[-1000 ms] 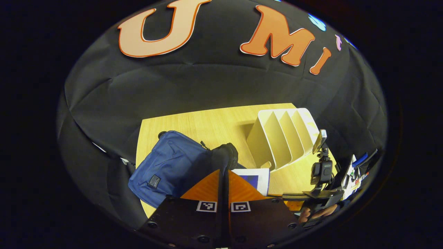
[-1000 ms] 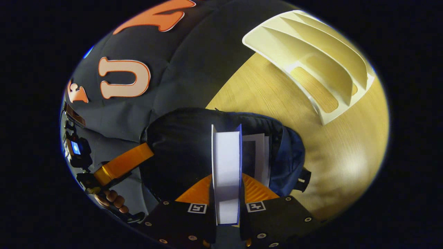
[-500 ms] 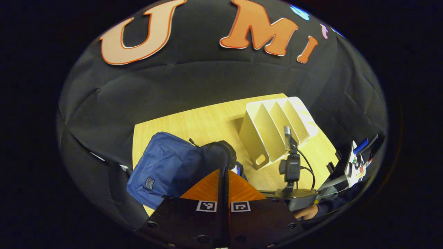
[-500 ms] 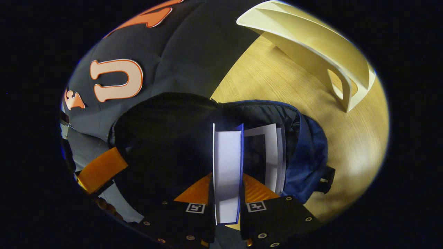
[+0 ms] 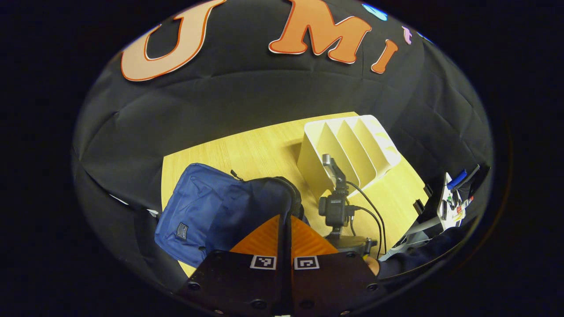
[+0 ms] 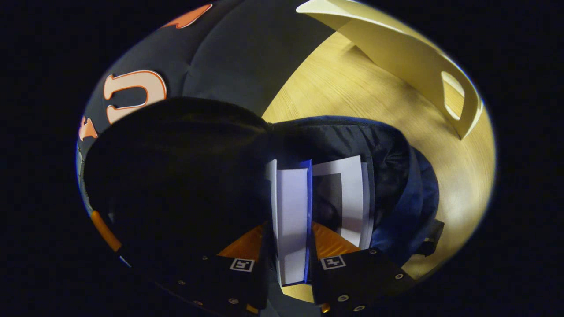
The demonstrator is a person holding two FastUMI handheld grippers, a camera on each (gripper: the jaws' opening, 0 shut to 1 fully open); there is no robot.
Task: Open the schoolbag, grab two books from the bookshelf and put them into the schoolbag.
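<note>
Left gripper view: the left tool (image 5: 284, 233) is closed on the black rim of the blue schoolbag (image 5: 200, 207), holding the mouth up; beyond its tips and to their right on the table (image 5: 260, 152) stands the cream bookshelf (image 5: 348, 152), slots bare. Right gripper view: the right tool (image 6: 288, 240) grips a book (image 6: 293, 220) upright between its fingers, its far end inside the bag's mouth, just left of another book (image 6: 348, 198) already in. It may catch on the lining if the flap sags.

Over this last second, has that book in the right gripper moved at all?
Yes. The book has gone deeper into the schoolbag: the bag's mouth looms larger around it, and the bookshelf has slid toward the view's edge.
</note>
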